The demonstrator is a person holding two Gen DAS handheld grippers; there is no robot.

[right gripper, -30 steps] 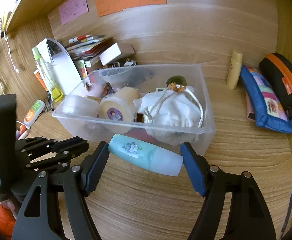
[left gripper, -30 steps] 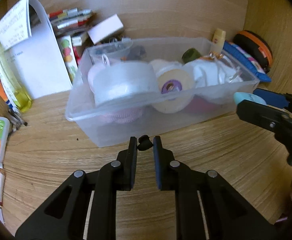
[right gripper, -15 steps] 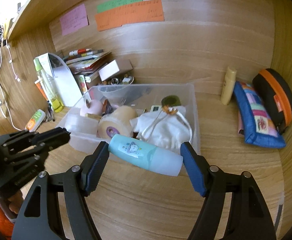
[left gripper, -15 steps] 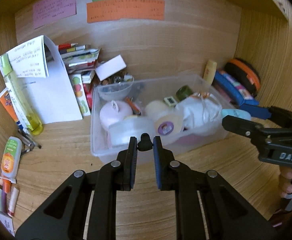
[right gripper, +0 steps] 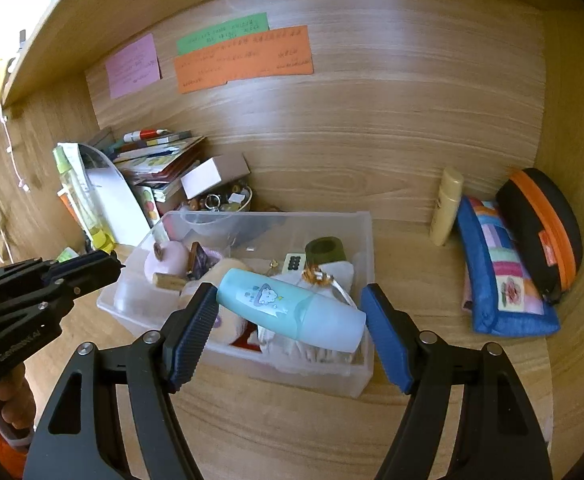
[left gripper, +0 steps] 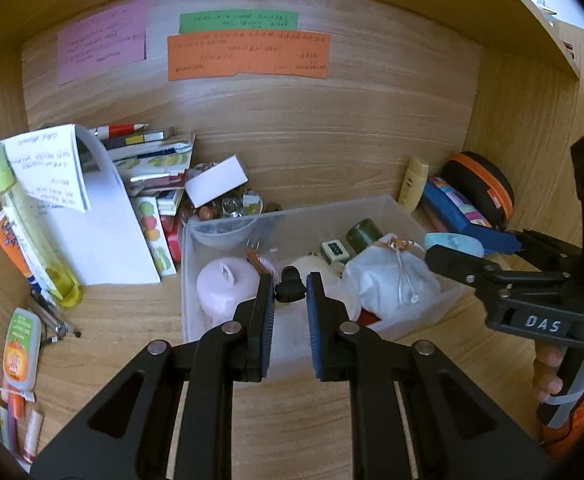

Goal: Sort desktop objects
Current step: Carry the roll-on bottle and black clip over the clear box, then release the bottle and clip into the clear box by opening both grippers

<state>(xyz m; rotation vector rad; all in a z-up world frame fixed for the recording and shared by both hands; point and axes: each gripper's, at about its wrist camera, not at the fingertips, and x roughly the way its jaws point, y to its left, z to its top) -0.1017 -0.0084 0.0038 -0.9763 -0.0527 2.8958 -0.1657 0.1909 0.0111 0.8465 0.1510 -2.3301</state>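
In the left wrist view, a small black clip is being pinched between the tips of the left gripper, whose fingers are clenched on it just above the clear plastic bin, probably so it can be dropped inside. In the right wrist view, a teal bottle is being gripped end to end, lying across the span of the right gripper; it is being held over the bin's near edge, beyond the fingers, apparently for release among the items already sorted there.

Left claw pinched nearly closed on a small black clip, right claw clamping a bottle
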